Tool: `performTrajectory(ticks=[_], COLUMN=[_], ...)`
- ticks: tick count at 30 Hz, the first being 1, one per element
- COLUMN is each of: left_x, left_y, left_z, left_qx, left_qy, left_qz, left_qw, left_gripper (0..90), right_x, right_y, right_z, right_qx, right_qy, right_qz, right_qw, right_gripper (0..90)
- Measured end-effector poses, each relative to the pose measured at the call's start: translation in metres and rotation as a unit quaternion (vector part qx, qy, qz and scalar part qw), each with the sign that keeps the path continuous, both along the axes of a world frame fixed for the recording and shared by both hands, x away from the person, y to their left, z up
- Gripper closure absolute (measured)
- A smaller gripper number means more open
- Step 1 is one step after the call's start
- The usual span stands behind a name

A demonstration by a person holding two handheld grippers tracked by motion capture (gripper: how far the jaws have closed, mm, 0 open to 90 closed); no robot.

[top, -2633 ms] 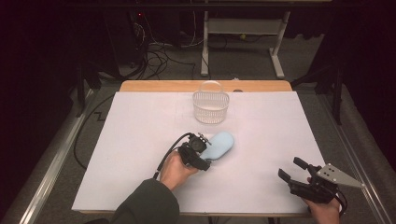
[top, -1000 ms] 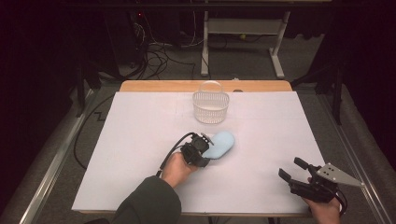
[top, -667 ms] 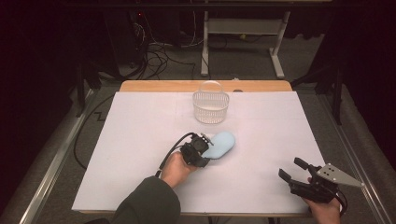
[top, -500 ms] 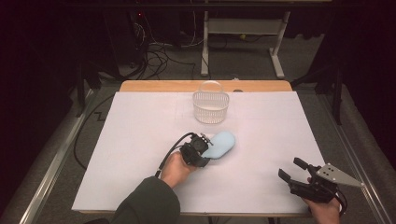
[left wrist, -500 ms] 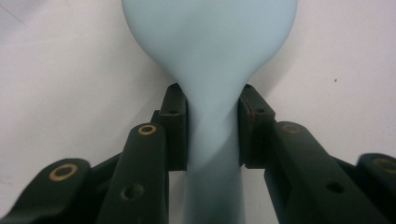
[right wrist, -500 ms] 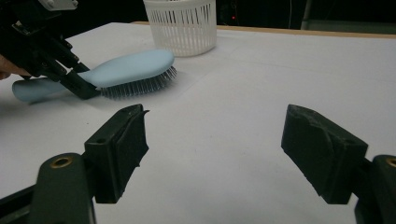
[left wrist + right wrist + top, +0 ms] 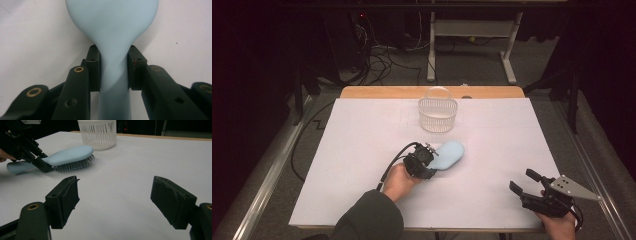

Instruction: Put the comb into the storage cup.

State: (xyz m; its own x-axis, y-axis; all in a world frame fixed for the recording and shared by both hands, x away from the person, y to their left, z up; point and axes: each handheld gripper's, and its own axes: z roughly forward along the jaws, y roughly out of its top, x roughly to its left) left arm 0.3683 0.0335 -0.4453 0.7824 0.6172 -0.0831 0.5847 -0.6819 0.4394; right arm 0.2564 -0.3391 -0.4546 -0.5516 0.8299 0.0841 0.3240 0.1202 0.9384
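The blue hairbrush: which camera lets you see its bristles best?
The right gripper view: it looks from the side, so the bristles show under the blue hairbrush. The left gripper view shows its smooth back, with the left gripper clamped on the neck. The high view shows its back from above.

The left gripper [image 7: 428, 159] clasps the pale blue brush [image 7: 447, 154] lying before the white basket [image 7: 438, 114]; the right gripper [image 7: 528, 182] gapes.

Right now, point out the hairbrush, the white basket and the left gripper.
hairbrush [image 7: 71, 153], right gripper view, on the blue back of its head
white basket [image 7: 438, 116], high view, on its slatted wall
left gripper [image 7: 113, 71], left gripper view, between its tips, clamped on the brush's neck
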Motion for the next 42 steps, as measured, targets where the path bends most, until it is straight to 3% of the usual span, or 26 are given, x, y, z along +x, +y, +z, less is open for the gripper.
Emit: performTrajectory(ticks=[11, 19, 42], left_x=[-0.001, -0.003, -0.016], left_y=[0.006, 0.013, 0.036], left_z=[0.001, 0.005, 0.013], left_qx=[-0.008, -0.027, -0.051], left_qy=[-0.001, -0.003, -0.02], left_qz=[0.0, -0.007, 0.002], left_qw=[1.0, 0.9996, 0.9985], left_gripper=[67.4, 67.4, 67.4], right_x=[0.0, 0.0, 0.001], right_y=[0.001, 0.0, 0.001], right_z=[0.0, 0.0, -0.001], right_qx=[0.0, 0.0, -0.002], right_qy=[0.002, 0.002, 0.006], right_qz=[0.002, 0.002, -0.001], right_qw=[1.0, 1.0, 1.0], right_gripper=[23.0, 22.9, 22.8])
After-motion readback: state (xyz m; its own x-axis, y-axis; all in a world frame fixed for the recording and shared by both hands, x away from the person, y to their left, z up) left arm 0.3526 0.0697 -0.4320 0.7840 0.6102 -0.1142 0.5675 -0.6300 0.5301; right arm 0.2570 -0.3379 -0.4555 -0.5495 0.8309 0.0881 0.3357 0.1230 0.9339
